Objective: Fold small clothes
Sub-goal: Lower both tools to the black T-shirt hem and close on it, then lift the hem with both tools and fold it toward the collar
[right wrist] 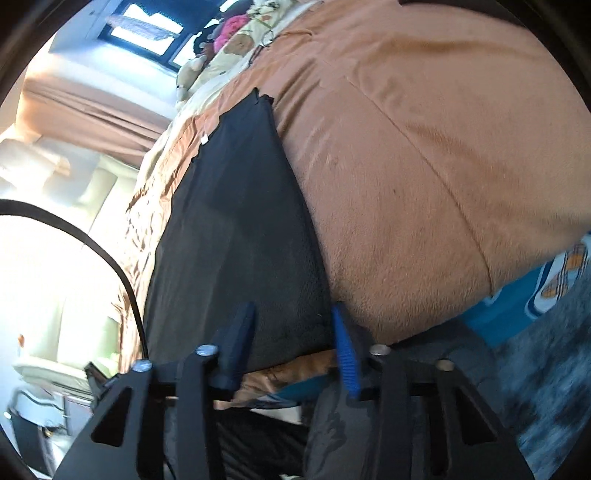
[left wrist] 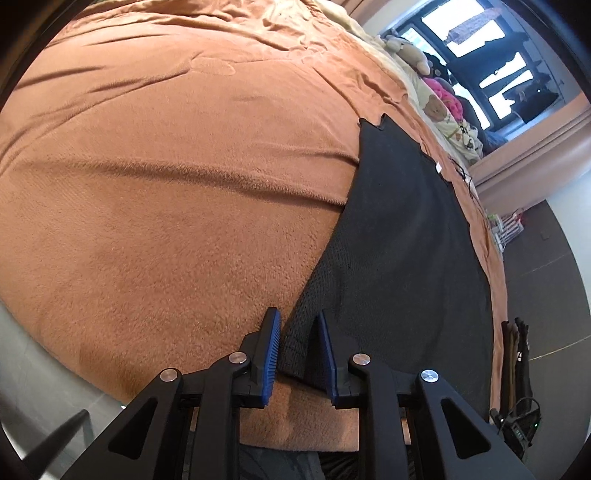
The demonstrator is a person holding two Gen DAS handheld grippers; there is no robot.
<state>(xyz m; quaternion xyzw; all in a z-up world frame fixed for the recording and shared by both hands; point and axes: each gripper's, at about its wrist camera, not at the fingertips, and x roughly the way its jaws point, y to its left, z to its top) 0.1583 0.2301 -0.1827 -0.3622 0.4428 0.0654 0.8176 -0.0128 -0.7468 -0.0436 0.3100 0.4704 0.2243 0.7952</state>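
A black knit garment (left wrist: 399, 236) with a fine waffle texture lies on a plain orange-brown fleece blanket (left wrist: 166, 184) covering the bed. Both grippers are black with blue ribbed fingers (left wrist: 271, 343). Beyond lies cream bedding printed with brown teddy bears (left wrist: 441, 110), beside a bright pink plush (left wrist: 445, 94).

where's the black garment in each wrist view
Left wrist view: the black garment runs from the claw up the right half, over the orange blanket.
Right wrist view: the black garment fills the centre-left, above the claw.
Shared landmark: the pink plush by the window.
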